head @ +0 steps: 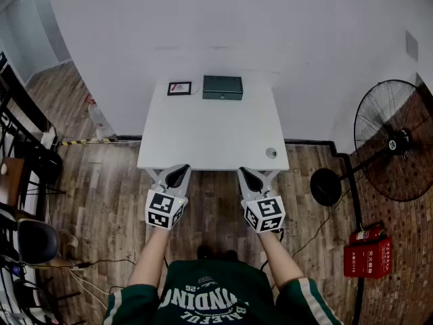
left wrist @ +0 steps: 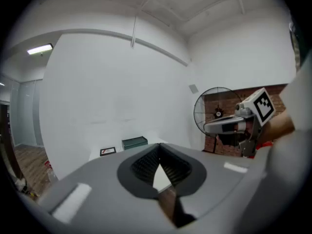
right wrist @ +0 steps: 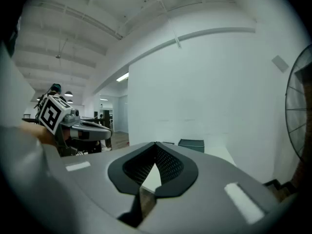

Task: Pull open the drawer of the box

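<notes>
The box point(head: 222, 87) is dark green, low and rectangular, and stands at the far edge of the white table point(head: 210, 137). It also shows small and far off as the box point(left wrist: 134, 142) in the left gripper view and the box point(right wrist: 191, 144) in the right gripper view. My left gripper point(head: 182, 170) and right gripper point(head: 243, 172) hover side by side over the table's near edge, well short of the box. Both have their jaws shut tip to tip with nothing between them. The left gripper point(left wrist: 159, 146) and right gripper point(right wrist: 156, 144) point toward the box.
A small black picture frame point(head: 179, 88) lies left of the box. A small round grey object point(head: 271, 152) sits near the table's right front corner. A standing fan point(head: 392, 141) is on the floor to the right, a red case point(head: 368, 254) below it, chairs point(head: 30, 239) at the left.
</notes>
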A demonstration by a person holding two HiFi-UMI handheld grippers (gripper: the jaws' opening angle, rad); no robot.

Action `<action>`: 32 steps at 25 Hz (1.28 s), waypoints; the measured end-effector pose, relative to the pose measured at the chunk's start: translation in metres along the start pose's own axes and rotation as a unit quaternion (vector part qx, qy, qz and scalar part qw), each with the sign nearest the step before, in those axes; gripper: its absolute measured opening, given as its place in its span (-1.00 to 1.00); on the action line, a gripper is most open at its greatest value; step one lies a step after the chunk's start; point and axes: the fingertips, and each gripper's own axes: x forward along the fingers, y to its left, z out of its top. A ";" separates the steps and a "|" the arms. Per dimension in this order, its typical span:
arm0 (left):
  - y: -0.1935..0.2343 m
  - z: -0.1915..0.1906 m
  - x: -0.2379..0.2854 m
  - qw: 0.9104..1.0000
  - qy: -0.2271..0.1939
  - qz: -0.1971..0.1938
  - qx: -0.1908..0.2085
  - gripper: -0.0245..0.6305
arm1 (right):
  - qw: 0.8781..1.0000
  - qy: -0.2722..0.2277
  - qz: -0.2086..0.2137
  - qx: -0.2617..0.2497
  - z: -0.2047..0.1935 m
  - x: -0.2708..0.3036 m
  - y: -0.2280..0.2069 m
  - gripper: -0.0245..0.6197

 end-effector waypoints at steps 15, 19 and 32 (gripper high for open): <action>0.031 -0.008 0.019 1.000 0.005 -0.028 -0.004 -0.78 | 0.999 0.007 -0.037 0.020 -0.008 0.030 -0.006 -0.92; 0.033 -0.009 0.040 0.999 0.005 -0.037 -0.006 -0.78 | 0.999 -0.001 -0.037 0.028 -0.011 0.044 -0.019 -0.92; 0.091 0.012 0.181 0.999 0.005 -0.031 -0.011 -0.78 | 0.999 -0.006 -0.028 0.025 0.006 0.170 -0.120 -0.92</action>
